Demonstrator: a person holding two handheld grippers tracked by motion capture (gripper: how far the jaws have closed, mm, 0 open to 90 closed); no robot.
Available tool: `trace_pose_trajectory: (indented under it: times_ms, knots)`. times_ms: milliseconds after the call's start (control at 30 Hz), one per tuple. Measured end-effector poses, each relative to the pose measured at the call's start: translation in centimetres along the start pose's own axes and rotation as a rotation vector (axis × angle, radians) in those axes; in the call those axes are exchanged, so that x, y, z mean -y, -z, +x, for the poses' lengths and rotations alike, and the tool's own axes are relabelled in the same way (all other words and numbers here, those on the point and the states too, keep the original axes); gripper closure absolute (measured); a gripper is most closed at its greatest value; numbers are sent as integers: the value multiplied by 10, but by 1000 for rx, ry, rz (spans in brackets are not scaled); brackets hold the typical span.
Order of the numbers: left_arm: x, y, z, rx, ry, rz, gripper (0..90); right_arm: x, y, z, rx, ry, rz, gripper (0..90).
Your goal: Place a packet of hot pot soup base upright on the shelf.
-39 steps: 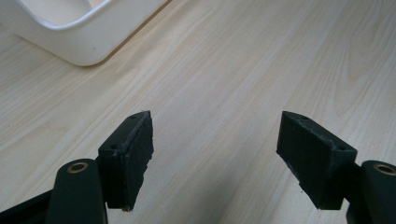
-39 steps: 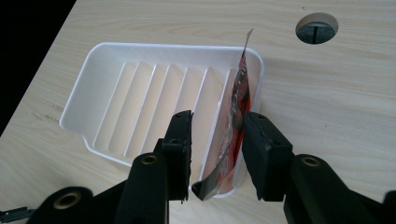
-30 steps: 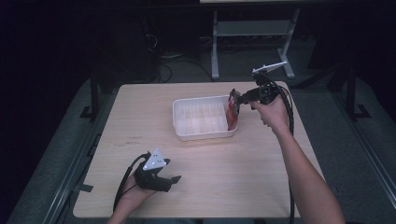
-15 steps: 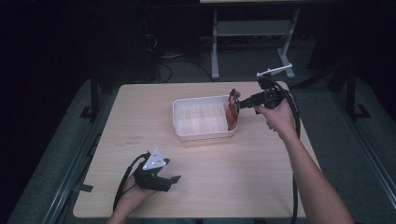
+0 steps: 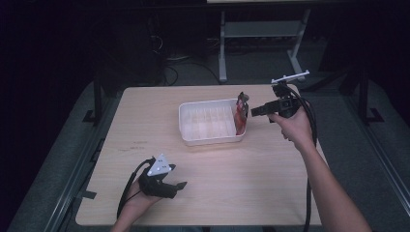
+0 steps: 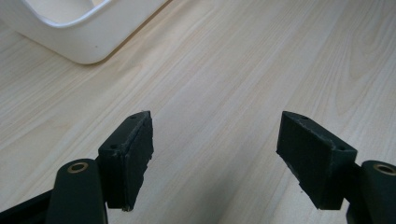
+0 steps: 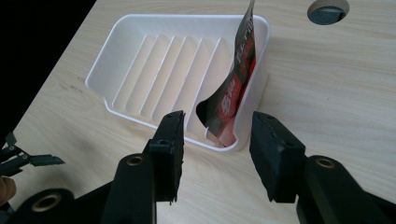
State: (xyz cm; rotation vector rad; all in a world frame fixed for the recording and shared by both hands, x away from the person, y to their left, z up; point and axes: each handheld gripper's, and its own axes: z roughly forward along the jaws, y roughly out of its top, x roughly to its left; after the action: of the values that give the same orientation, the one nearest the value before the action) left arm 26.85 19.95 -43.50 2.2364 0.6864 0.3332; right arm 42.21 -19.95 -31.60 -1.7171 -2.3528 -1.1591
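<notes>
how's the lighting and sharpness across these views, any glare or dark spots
High view: table lit, surroundings nearly black, slightly soft. Left gripper view: even light, crisp wood grain, soft shadow under the left gripper. Right gripper view: white tray bright but unglared, sachet sharp, black corner at left.

A white tray (image 5: 193,137) sits on the wooden table (image 5: 270,188). A red packet (image 5: 240,116) stands on edge inside it, leaning against its right wall. The right gripper (image 5: 255,111) hangs just right of the packet, jaws apart, having just been opening, nothing between them. The left gripper (image 5: 180,185) rests on the near-left table, well apart from the tray.
</notes>
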Motion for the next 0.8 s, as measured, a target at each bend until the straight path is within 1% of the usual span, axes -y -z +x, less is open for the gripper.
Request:
trace_pose_trajectory:
  times_ms: [267,800]
  knots:
    - [0,1,0,-1,-3,3,267,11,4,-3,-27,5,-8,535]
    - [0,1,1,-2,1,1,266,31,7,-11,-34,14,0,521]
